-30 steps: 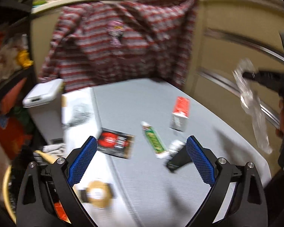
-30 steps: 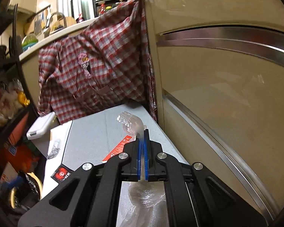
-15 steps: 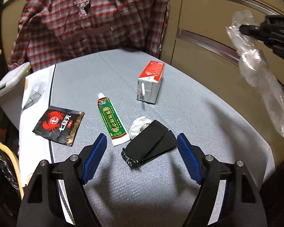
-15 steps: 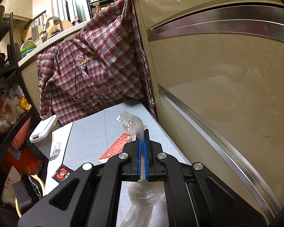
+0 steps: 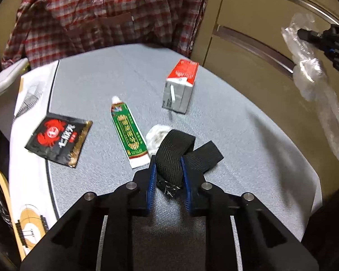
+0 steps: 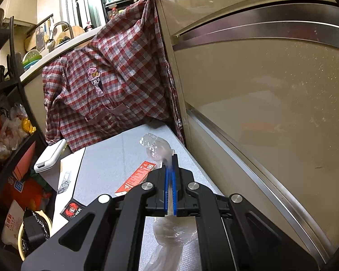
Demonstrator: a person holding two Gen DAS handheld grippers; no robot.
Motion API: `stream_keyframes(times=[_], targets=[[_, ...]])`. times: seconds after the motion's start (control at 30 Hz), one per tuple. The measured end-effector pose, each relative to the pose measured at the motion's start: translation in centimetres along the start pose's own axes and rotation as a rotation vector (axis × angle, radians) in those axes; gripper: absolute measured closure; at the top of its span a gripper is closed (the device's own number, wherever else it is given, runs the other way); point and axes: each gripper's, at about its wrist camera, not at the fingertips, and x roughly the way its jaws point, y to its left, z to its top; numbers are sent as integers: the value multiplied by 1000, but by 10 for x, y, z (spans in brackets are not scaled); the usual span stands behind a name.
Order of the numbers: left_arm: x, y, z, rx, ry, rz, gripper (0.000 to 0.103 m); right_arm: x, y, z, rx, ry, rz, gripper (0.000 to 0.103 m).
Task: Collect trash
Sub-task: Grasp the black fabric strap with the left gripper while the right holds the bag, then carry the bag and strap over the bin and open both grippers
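Observation:
My left gripper [image 5: 168, 166] is shut on a black webbing strap [image 5: 175, 151] that lies on the grey table [image 5: 248, 140]. Beside the strap are a crumpled white tissue [image 5: 155, 135], a green tube [image 5: 127, 133], a red and white carton [image 5: 180, 85] and a black crab-print sachet [image 5: 58, 139]. My right gripper [image 6: 171, 160] is shut on a clear plastic bag [image 6: 154, 145] and holds it in the air above the table's right side. The bag [image 5: 316, 85] hangs down at the right of the left wrist view.
A red checked shirt [image 5: 106, 11] hangs behind the table. Beige cabinet doors [image 6: 271, 90] stand along the right. White paper [image 5: 31, 90] lies at the table's left edge. A white box [image 6: 49, 155], shelves with bags and a round basket [image 6: 27, 232] are at the left.
My left gripper has moved down and forward over the strap and closed on it. My right gripper still holds the plastic bag, nearly in place.

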Motion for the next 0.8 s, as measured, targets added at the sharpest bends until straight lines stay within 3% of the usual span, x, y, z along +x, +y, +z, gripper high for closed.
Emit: stream_keyframes(times=[0.57, 0.8], targets=[[-89, 6, 19, -58, -156, -113, 84, -14, 2, -1, 15, -25, 11, 100], [-128, 19, 28, -84, -242, -97, 84, -19, 10, -2, 1, -32, 31, 100]])
